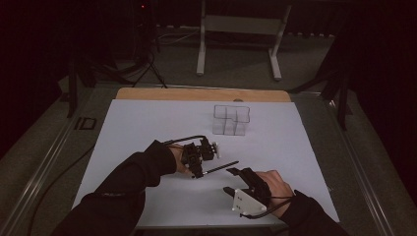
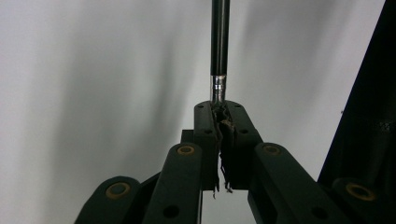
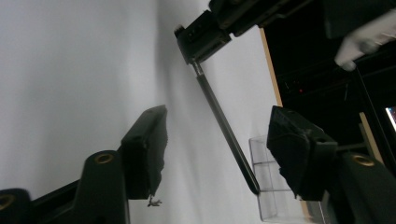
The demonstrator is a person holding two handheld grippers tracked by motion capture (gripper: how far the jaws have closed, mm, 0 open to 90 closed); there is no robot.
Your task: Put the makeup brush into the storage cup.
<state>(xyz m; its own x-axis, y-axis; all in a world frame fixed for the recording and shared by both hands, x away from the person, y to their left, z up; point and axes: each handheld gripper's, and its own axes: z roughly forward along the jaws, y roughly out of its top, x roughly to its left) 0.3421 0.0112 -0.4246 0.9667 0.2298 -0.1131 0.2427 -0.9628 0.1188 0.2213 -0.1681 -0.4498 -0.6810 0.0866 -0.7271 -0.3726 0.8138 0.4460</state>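
Observation:
A slim black pen (image 1: 220, 168) with a silver band lies nearly level just above the white sheet (image 1: 147, 128). My left gripper (image 1: 198, 172) is shut on its silver end (image 2: 218, 88), and the black barrel (image 2: 220, 32) runs straight away from the jaws. My right gripper (image 1: 232, 180) is open at the pen's free tip. In the right gripper view the pen (image 3: 224, 126) passes between my right gripper's (image 3: 219, 135) spread jaws without touching either, and the left gripper (image 3: 205, 35) clamps its far end. A clear plastic compartment box (image 1: 231, 119) stands farther back.
The white sheet covers a wooden board (image 1: 196, 94) whose far edge shows. The clear box (image 3: 275, 186) sits behind the right jaw in the right gripper view. A grey metal stand (image 1: 241, 24) is on the floor beyond the table. Cables trail at the left.

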